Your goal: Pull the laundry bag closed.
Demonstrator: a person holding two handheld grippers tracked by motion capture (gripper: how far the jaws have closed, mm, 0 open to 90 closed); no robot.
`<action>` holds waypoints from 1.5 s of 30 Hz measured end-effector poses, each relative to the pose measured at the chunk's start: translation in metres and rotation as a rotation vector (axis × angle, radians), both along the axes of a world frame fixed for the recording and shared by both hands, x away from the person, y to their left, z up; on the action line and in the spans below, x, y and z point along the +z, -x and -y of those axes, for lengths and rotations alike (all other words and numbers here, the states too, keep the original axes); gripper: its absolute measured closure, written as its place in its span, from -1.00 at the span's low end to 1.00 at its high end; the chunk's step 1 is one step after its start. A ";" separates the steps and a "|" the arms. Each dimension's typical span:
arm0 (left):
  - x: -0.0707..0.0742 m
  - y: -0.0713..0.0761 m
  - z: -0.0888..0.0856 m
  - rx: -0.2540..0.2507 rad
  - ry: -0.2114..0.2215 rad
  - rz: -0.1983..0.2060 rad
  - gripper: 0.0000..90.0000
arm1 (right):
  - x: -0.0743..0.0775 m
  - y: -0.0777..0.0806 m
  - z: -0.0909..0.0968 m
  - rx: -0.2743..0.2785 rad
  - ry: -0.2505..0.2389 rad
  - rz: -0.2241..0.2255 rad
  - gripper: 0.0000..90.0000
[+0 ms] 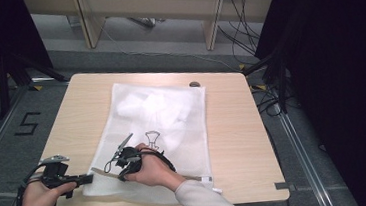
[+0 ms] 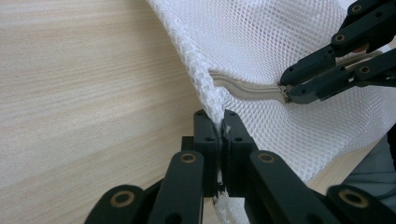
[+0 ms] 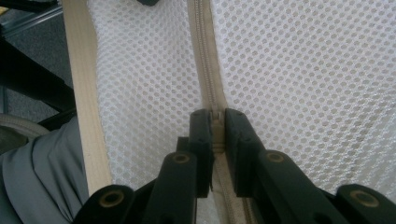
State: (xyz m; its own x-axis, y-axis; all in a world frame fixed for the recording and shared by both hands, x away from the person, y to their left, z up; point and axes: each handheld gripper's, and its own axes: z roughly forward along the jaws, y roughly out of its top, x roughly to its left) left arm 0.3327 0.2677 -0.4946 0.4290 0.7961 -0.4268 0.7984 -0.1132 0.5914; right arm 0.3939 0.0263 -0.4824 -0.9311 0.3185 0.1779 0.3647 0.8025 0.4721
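A white mesh laundry bag (image 1: 172, 119) lies flat on the wooden table (image 1: 233, 128), with white fabric inside and a black clip-shaped mark on it. Its beige zipper (image 1: 192, 177) runs along the near edge. At the bag's near left corner, my left gripper (image 1: 88, 178) is shut on the mesh edge (image 2: 205, 88); in the left gripper view its jaws (image 2: 221, 122) pinch the fabric fold. A little to the right, my right gripper (image 1: 121, 177) is shut on the zipper slider (image 3: 216, 122). The left gripper view shows it (image 2: 286, 92) clamped at the end of the zipper (image 2: 243, 87).
The table's front edge (image 3: 81, 93) runs just beside the zipper, with the person's grey clothing (image 3: 42, 172) below it. A small dark object (image 1: 194, 84) sits at the far edge. Desk legs and cables stand on the floor beyond.
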 end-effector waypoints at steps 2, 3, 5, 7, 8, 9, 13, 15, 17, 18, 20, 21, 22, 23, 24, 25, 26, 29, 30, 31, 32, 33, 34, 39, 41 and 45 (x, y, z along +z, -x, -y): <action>-0.001 0.000 0.001 0.010 0.004 0.008 0.91 | 0.000 0.000 0.002 0.008 0.001 -0.002 0.83; -0.001 0.000 0.001 0.012 0.004 0.011 0.91 | 0.000 0.000 0.002 0.001 0.002 -0.003 0.83; -0.001 0.000 0.001 0.011 0.003 0.009 0.91 | 0.000 0.000 0.005 0.001 0.001 -0.002 0.83; -0.001 0.000 0.001 0.013 0.003 0.010 0.91 | 0.000 -0.001 0.006 0.010 -0.004 0.004 0.83; -0.001 0.000 0.000 0.014 0.002 0.009 0.91 | 0.001 0.000 0.007 0.000 0.002 0.002 0.83; -0.001 0.000 0.000 0.006 -0.001 0.001 0.91 | 0.001 0.000 0.008 -0.004 0.000 0.000 0.83; 0.000 -0.001 -0.001 0.000 -0.003 -0.005 0.91 | 0.002 -0.001 0.011 0.003 0.003 0.002 0.83; -0.001 0.000 0.000 0.008 -0.005 0.004 0.91 | 0.002 0.000 0.012 -0.001 -0.001 -0.003 0.83; -0.001 0.000 0.000 0.014 0.000 0.009 0.91 | 0.003 0.000 0.012 0.001 -0.002 -0.001 0.83; -0.001 0.000 0.000 0.007 -0.004 0.003 0.91 | 0.003 0.001 0.012 -0.003 -0.001 -0.002 0.83; 0.000 0.000 0.000 0.003 -0.005 0.001 0.91 | 0.003 0.001 0.012 -0.002 -0.005 -0.001 0.83; 0.000 0.000 0.000 0.007 -0.005 0.004 0.91 | 0.003 0.001 0.013 0.006 -0.010 0.000 0.83; -0.001 0.000 0.000 0.012 -0.002 0.006 0.91 | 0.003 0.001 0.013 -0.001 -0.007 0.004 0.83; 0.000 0.000 -0.001 0.004 -0.004 -0.003 0.91 | 0.003 0.000 0.014 0.001 -0.004 0.007 0.83; 0.000 -0.001 -0.001 0.007 -0.005 -0.002 0.91 | 0.003 0.000 0.015 0.000 -0.006 -0.001 0.83; 0.000 -0.001 -0.001 0.006 -0.004 -0.003 0.91 | 0.003 0.000 0.016 -0.004 -0.006 0.007 0.83; 0.000 -0.001 -0.001 0.006 -0.006 -0.003 0.91 | 0.003 0.000 0.019 -0.009 -0.004 -0.006 0.83; -0.001 -0.001 -0.001 0.004 -0.007 -0.005 0.91 | 0.003 0.000 0.021 -0.013 -0.004 -0.005 0.83; -0.001 -0.001 -0.001 0.004 -0.006 -0.005 0.91 | 0.003 -0.001 0.022 -0.003 -0.005 0.001 0.83; -0.001 -0.001 0.000 0.004 -0.006 -0.005 0.91 | 0.003 -0.001 0.023 -0.009 -0.005 0.000 0.83; -0.001 -0.001 0.000 0.004 -0.006 -0.005 0.91 | 0.003 -0.001 0.023 -0.009 -0.005 0.000 0.83; -0.001 -0.001 -0.001 0.002 -0.007 -0.005 0.91 | 0.003 0.000 0.024 -0.016 -0.004 -0.008 0.83; -0.001 -0.001 -0.001 0.004 -0.007 -0.005 0.91 | 0.004 0.000 0.024 -0.017 -0.006 -0.011 0.83; -0.001 -0.001 -0.001 0.001 -0.006 -0.006 0.91 | 0.004 0.000 0.026 -0.008 -0.004 -0.001 0.83; 0.000 0.000 -0.001 0.004 -0.004 -0.003 0.91 | 0.004 0.000 0.027 -0.005 0.001 -0.003 0.83; 0.000 0.000 -0.001 0.004 -0.012 -0.002 0.91 | 0.004 0.000 0.030 -0.019 0.006 -0.008 0.83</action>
State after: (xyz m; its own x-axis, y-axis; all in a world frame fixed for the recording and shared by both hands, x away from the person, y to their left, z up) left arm 0.3330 0.2686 -0.4949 0.4244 0.8029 -0.4185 0.8002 -0.1164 0.5883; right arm 0.3940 -0.0038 -0.4781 -0.9236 0.3367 0.1836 0.3834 0.7983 0.4645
